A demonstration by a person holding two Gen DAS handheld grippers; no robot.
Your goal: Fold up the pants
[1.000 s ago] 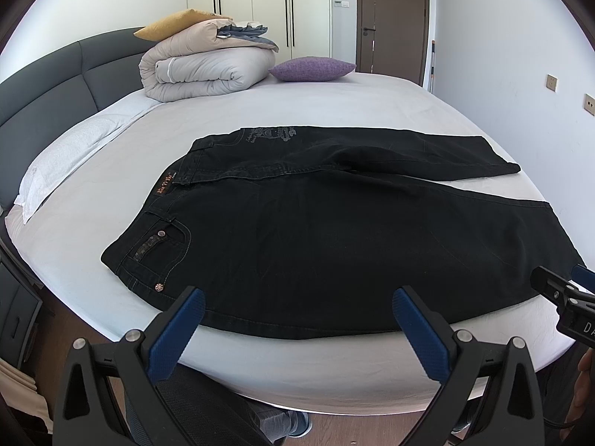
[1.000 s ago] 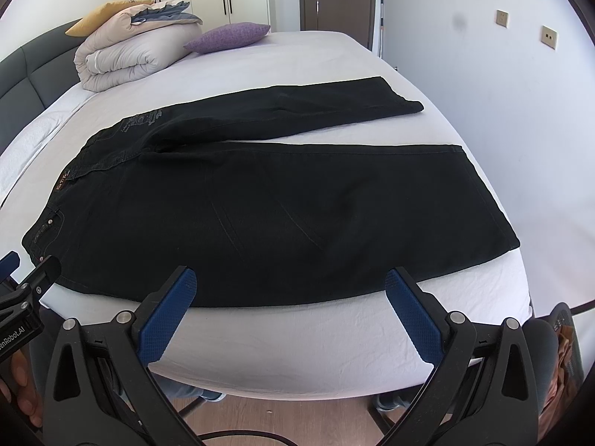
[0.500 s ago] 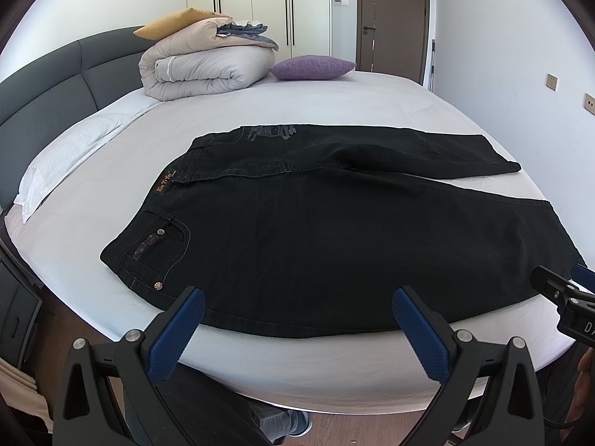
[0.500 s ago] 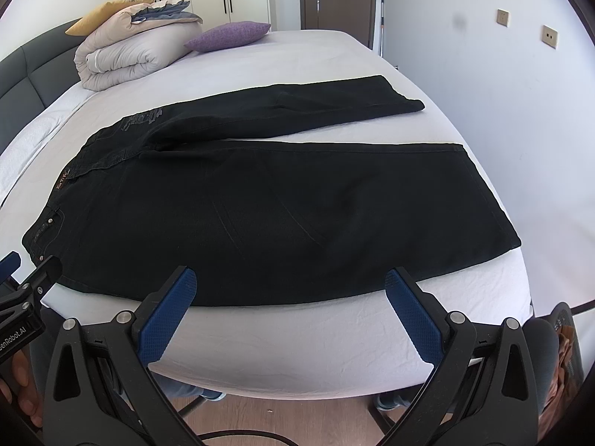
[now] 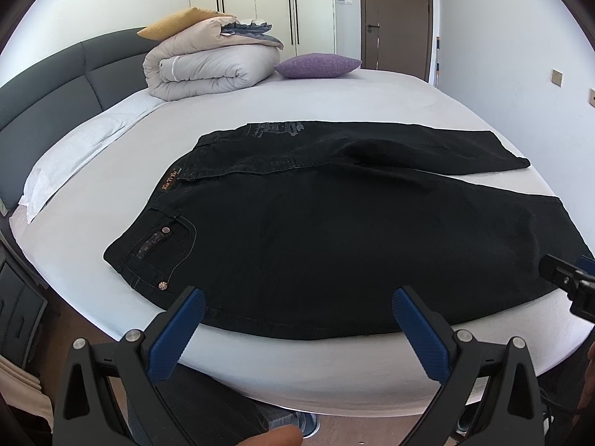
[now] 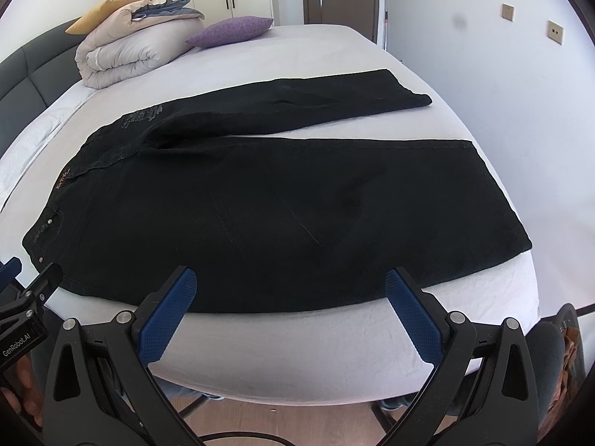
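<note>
Black jeans [image 5: 334, 230] lie flat on the white bed [image 5: 334, 93], waistband to the left, both legs spread out to the right; they also show in the right wrist view [image 6: 282, 200]. My left gripper [image 5: 297, 304] is open and empty, hovering over the near edge of the jeans close to the waist pocket. My right gripper [image 6: 290, 282] is open and empty, hovering over the near edge of the closer leg. Each gripper shows at the edge of the other's view.
A rolled duvet [image 5: 208, 67] with a yellow cushion and folded clothes on top sits at the bed's head, next to a purple pillow [image 5: 319, 65]. A dark headboard [image 5: 44, 85] runs along the left. Wardrobe, door and wall lie beyond. The bed edge [image 6: 297, 353] is just below the grippers.
Both grippers have crept slightly forward toward the jeans. Nothing was gripped and the jeans have not moved.
</note>
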